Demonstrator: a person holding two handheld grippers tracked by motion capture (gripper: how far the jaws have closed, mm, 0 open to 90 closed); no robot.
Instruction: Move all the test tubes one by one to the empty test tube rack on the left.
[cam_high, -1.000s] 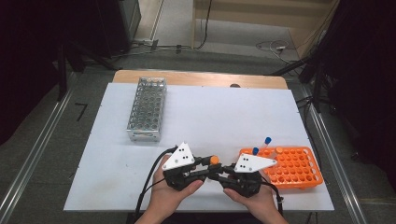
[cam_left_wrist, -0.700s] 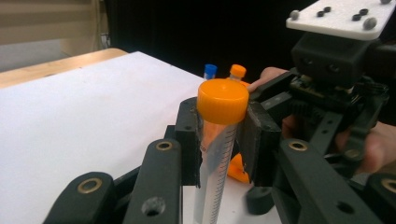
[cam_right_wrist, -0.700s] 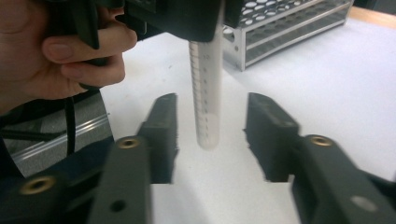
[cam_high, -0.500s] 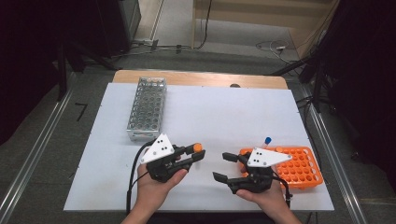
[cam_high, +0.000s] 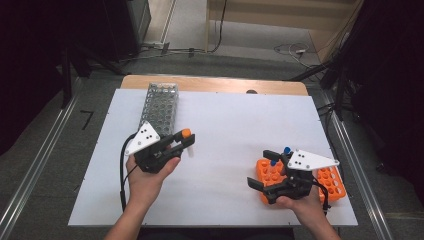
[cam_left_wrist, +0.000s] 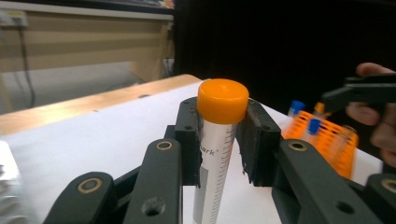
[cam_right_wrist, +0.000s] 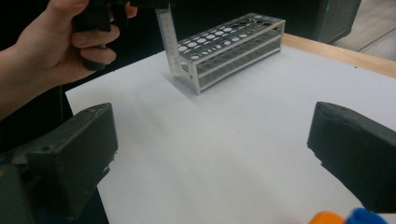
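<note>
the left gripper (cam_high: 186, 141) was clamped on an orange-capped tube (cam_left_wrist: 219, 140) and held it in the air near the metal rack (cam_high: 161, 106), so the step looked like a carry from the orange rack (cam_high: 327, 181) to the metal one. the tube stood near upright, cap up (long axis vertical). next it would need lining over an empty hole. the right gripper (cam_high: 260, 168) hung spread wide, holding nothing, beside the orange rack.

A metal rack (cam_high: 160, 106) is set at the upper left of the table (cam_high: 235, 125); a second rack (cam_high: 327, 180) is placed at the lower right, with capped tubes (cam_high: 287, 150) stood in its left end.
</note>
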